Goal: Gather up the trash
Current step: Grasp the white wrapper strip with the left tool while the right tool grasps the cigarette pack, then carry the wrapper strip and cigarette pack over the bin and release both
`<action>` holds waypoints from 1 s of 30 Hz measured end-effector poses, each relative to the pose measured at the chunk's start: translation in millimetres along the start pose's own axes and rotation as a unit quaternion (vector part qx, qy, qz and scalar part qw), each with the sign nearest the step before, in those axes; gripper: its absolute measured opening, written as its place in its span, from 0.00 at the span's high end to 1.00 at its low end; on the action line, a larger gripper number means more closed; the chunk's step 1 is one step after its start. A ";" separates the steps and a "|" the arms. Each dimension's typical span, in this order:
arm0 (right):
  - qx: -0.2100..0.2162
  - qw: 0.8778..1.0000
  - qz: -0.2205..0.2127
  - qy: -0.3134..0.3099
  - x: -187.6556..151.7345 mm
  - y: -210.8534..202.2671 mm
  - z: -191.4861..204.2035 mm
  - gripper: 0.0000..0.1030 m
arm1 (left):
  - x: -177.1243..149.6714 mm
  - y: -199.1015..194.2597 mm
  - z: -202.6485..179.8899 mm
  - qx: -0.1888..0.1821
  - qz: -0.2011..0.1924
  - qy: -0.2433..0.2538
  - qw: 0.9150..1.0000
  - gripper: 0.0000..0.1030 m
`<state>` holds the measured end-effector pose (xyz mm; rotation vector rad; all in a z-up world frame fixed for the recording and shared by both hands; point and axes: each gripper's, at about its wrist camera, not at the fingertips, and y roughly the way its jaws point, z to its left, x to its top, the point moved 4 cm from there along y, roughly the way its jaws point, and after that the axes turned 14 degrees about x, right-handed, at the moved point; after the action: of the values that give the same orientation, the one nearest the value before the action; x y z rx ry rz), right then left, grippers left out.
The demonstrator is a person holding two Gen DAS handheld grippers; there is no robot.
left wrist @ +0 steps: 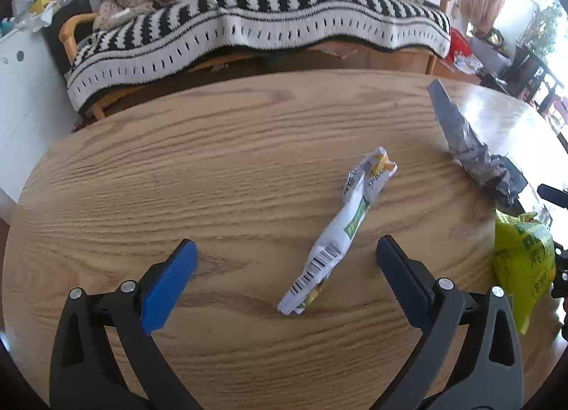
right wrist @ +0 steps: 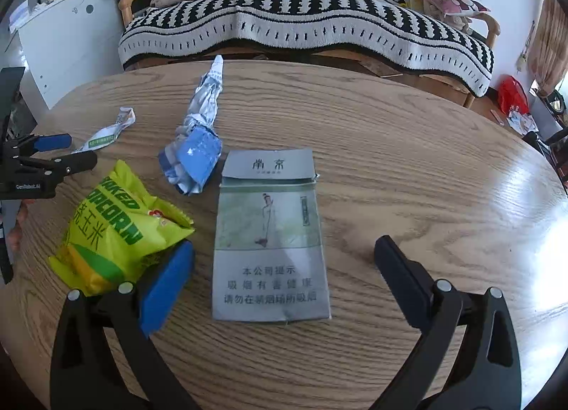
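- Four trash items lie on the wooden table (right wrist: 390, 147).
- Left tongs (left wrist: 285, 275): released, jaws spread to either side of the twisted white wrapper (left wrist: 340, 232), which lies flat between them, untouched.
- Right tongs (right wrist: 284, 275): released, jaws spread to either side of the flattened grey cigarette pack (right wrist: 269, 239).
- Yellow popcorn bag (right wrist: 113, 229): just left of the pack, against the right tongs' blue pad (right wrist: 167, 289).
- Crumpled blue-and-white wrapper (right wrist: 198, 140): beyond the bag, near the pack's top corner.

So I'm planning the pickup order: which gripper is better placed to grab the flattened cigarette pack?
Right. The right gripper is open with the cigarette pack lying between its fingers; the left gripper straddles the white wrapper instead.
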<state>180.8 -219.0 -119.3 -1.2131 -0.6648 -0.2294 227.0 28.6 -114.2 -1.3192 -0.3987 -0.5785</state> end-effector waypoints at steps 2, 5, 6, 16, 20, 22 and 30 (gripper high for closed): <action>0.002 1.000 0.000 -0.001 -0.4 -0.5 -1.7 0.05 | 2.3 2.3 -2.4 0.001 0.000 -0.003 1.000 0.05; -0.004 1.000 -0.009 0.003 -3.6 -6.1 -3.9 0.10 | 0.0 -1.4 -7.1 -0.020 -0.007 0.016 1.000 0.17; -0.004 1.000 -0.021 0.003 -4.2 -12.0 -2.9 0.41 | 0.9 -5.4 -7.3 -0.021 -0.019 0.018 0.999 0.41; -0.015 0.997 -0.070 0.040 -29.7 -72.1 -2.4 0.48 | -12.7 -53.7 -24.4 -0.015 -0.017 0.042 0.999 0.91; -0.008 0.994 -0.100 0.046 -35.2 -119.3 3.6 0.48 | -20.1 -103.4 -38.7 -0.021 -0.044 0.054 0.997 0.91; -0.010 0.993 -0.113 0.045 -38.0 -143.8 9.1 0.48 | -22.9 -136.4 -51.9 -0.033 -0.063 0.064 0.995 0.91; -0.024 0.984 -0.169 0.055 -79.5 -254.1 17.3 0.48 | -50.8 -246.9 -119.1 -0.089 -0.120 0.111 0.983 0.91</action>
<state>-15.8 -307.6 37.7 -1.1187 -0.7701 -0.5952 31.6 -114.1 24.4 -1.3688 -0.3286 -0.9722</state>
